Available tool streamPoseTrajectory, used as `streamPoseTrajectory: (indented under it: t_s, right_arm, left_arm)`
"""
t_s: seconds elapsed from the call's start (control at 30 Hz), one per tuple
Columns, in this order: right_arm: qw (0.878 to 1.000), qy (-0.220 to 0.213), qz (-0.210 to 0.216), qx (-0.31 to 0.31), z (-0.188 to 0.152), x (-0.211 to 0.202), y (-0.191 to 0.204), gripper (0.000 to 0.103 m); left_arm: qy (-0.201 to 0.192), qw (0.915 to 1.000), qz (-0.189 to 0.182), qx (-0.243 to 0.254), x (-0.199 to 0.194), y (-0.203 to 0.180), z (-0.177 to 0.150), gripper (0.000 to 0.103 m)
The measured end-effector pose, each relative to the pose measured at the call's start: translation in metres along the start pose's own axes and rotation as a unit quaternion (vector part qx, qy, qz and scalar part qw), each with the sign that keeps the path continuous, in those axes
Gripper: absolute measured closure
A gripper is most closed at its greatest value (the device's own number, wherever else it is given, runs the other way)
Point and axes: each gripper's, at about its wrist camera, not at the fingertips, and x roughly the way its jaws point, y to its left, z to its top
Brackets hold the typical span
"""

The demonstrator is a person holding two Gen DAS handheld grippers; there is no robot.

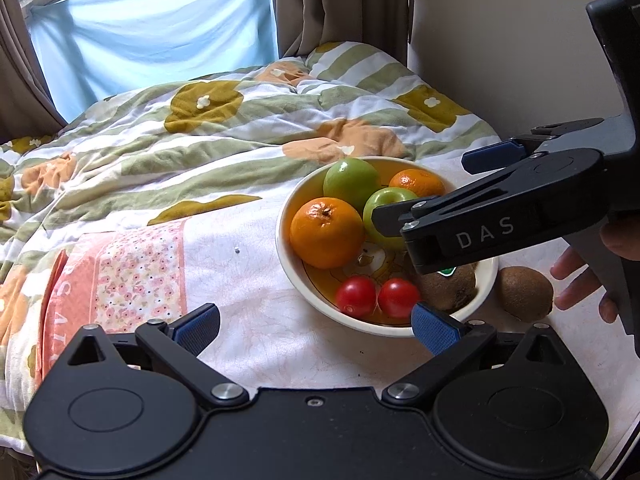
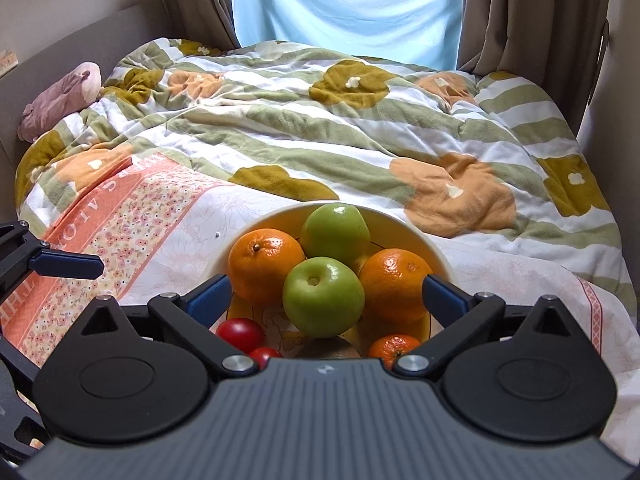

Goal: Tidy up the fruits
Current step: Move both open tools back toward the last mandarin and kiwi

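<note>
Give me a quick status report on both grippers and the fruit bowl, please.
Left gripper open, empty. Right gripper open over the cream bowl, nothing held. One brown fuzzy kiwi outside the bowl, beside its rim. Nothing in the way.

White capitals "DAS" stand on the black arm of the right claw [image 1: 416, 184], seen side-on from the left wrist view. Left of both claws, an orange band on the bedsheet [image 2: 132, 216] carries white capital lettering; it lies upside down in the right wrist view, with fragments like "SATO" and "THE" legible, the rest unclear. A green sticker on the kiwi [image 1: 450, 286] below the right claw cannot be read.
</note>
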Motion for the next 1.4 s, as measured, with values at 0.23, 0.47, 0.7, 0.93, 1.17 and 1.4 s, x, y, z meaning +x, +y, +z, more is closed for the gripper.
streamPoseTrajectory:
  t_s: [0.23, 0.47, 0.7, 0.93, 1.17, 1.4]
  right_arm:
    - [1.000, -0.019, 0.007, 0.007, 0.003, -0.040, -0.009, 0.000]
    - [0.999, -0.033, 0.010, 0.031, -0.003, -0.090, -0.021, 0.000]
    - [0.999, -0.034, -0.004, 0.031, -0.020, -0.139, -0.039, 0.000]
    - [0.998, -0.041, -0.003, 0.042, -0.051, -0.168, -0.055, 0.000]
    - [0.999, -0.035, 0.003, 0.042, -0.085, -0.170, -0.069, 0.000]
    - [0.999, -0.018, 0.012, 0.048, -0.110, -0.150, -0.079, 0.000]
  left_arm:
    - [-0.026, 0.9995, 0.017, -0.003, -0.027, -0.014, 0.006, 0.000]
    - [-0.056, 0.9976, 0.037, -0.012, -0.064, -0.035, 0.007, 0.000]
    - [-0.075, 0.9942, 0.069, -0.035, -0.092, -0.057, 0.002, 0.000]
    - [-0.084, 0.9920, 0.079, -0.052, -0.106, -0.083, -0.015, 0.000]
    - [-0.079, 0.9917, 0.077, -0.065, -0.101, -0.111, -0.038, 0.000]
    - [-0.051, 0.9929, 0.076, -0.075, -0.067, -0.129, -0.056, 0.007]
